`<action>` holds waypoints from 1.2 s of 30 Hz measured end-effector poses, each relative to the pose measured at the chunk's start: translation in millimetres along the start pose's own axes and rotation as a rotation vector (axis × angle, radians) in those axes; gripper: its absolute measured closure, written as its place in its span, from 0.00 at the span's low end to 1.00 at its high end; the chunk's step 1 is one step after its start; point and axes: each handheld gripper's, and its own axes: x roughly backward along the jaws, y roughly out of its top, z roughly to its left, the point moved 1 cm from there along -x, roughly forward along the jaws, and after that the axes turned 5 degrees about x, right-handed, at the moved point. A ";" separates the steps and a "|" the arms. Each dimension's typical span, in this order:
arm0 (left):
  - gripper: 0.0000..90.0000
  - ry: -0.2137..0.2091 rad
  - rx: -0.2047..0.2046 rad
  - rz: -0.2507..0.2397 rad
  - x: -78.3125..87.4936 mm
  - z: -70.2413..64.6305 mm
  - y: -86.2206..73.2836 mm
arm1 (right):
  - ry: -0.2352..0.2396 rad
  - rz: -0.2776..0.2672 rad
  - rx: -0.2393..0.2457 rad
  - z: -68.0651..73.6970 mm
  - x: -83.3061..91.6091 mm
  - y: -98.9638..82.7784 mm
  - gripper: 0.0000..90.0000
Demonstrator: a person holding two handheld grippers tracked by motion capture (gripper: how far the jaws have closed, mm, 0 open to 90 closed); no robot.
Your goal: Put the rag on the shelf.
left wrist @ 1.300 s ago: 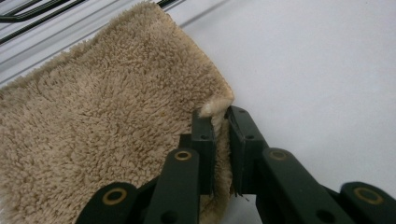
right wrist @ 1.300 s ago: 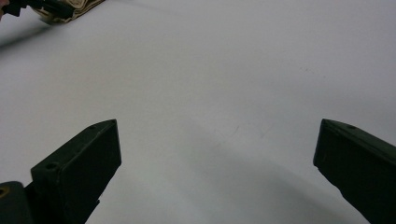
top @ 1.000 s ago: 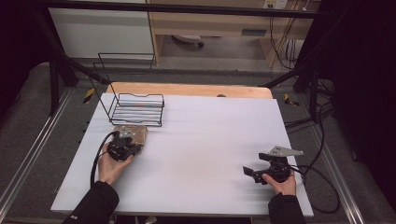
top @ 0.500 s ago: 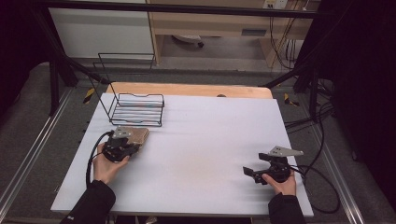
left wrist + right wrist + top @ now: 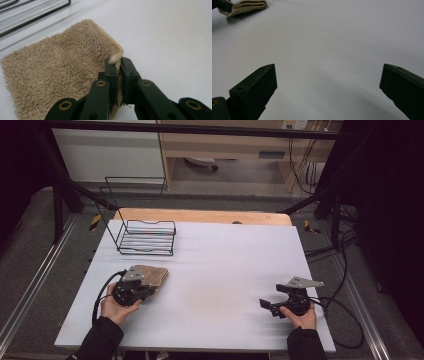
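A folded tan towel [image 5: 152,275] lies on the white table, left of the middle. My left gripper [image 5: 146,290] is shut on the near edge of the tan towel [image 5: 57,72], and a pale fold of cloth is pinched between the left gripper's [image 5: 118,65] two black jaws. Far across the table, at the right near the front edge, my right gripper [image 5: 266,305] stands open over bare table. In the right gripper view its jaws are wide apart around the right gripper's [image 5: 328,75] empty gap, and the tan towel [image 5: 244,7] shows small at the top left.
A black wire basket [image 5: 146,238] stands at the back left of the white table [image 5: 230,265], just behind the towel. A wooden board edge [image 5: 205,216] runs along the table's far side. Cables [image 5: 340,320] trail off the right edge.
My left hand and gripper have shifted slightly toward the front of the table with the towel. The right gripper has stayed where it was.
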 end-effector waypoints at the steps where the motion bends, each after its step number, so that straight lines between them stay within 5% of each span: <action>1: 0.94 -0.004 -0.005 0.005 0.1 -2.3 -1.2 | 0.000 0.000 0.001 0.2 -0.1 0.1 0.02; 19: 0.90 -0.048 -0.005 0.026 9.4 -12.5 -25.6 | 0.007 0.013 0.015 4.7 -3.9 2.6 0.02; 36: 0.34 -0.012 0.102 -0.111 33.6 16.1 -23.7 | 0.038 0.025 0.024 27.0 -32.8 24.1 0.02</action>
